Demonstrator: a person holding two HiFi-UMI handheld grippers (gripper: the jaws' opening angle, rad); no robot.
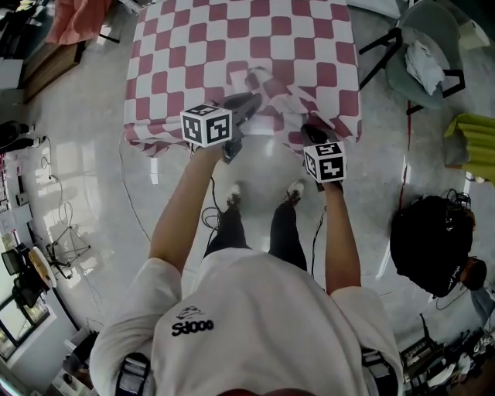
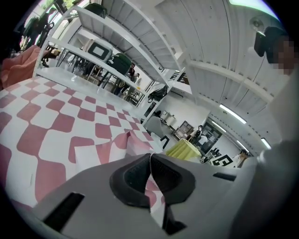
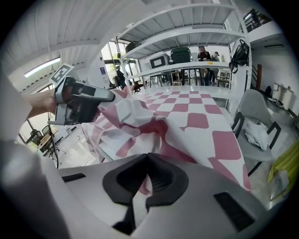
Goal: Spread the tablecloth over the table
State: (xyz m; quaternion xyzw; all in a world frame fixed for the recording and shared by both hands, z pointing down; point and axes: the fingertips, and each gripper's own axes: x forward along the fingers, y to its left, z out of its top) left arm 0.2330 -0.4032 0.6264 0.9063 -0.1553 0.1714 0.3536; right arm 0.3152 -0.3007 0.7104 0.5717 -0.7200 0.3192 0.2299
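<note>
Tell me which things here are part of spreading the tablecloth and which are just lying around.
In the job: checked tablecloth; left hand-held gripper and right hand-held gripper, both shut on it.
Lying about: grey chair, yellow-green cloth, orange-pink cloth.

The surface [image 1: 136, 71] is rectangular and almost wholly hidden under a red-and-white checked tablecloth [image 1: 247, 46], which lies flat over the far part and hangs down the left side. Along the near edge the cloth is bunched into raised folds at the middle and droops unevenly over the rim. The surface stands on a pale, glossy floor [image 1: 85, 139]. On that floor are a grey chair [image 1: 421, 54] to the right, a black bag [image 1: 429, 244] nearer the person, thin cables [image 1: 133, 197] and the person's shoes [image 1: 232, 195].
</note>
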